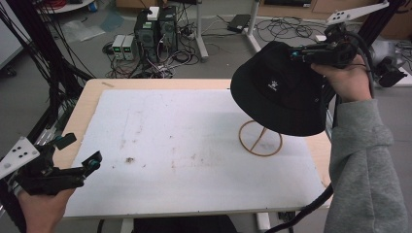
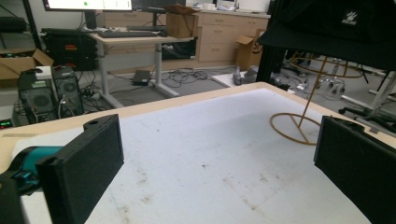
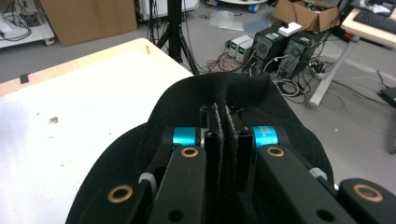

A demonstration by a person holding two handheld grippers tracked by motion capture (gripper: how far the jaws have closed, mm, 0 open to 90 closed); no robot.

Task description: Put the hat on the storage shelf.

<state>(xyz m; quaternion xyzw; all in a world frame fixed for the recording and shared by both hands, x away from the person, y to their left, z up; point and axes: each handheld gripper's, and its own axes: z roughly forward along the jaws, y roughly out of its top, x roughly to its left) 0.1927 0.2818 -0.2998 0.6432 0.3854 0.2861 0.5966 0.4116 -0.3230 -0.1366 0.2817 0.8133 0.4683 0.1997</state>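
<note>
A black bucket hat (image 1: 279, 90) with a small white logo hangs in the air at the table's right side, pinched at its crown by my right gripper (image 1: 297, 53), which is shut on it. In the right gripper view the jaws press together on a fold of the hat (image 3: 243, 93). Below the hat stands a thin wooden hat stand (image 1: 260, 138), a ring base with a slanted rod; the hat is above its top. My left gripper (image 1: 80, 153) is open near the table's front left corner with nothing in it. The left gripper view shows the stand (image 2: 301, 123) and the hat (image 2: 336, 28).
A white mat (image 1: 194, 145) covers most of the wooden table (image 1: 90, 94). Computer towers (image 1: 155, 29) and tangled cables lie on the floor beyond the far edge. A black frame post (image 1: 39, 63) stands at the left.
</note>
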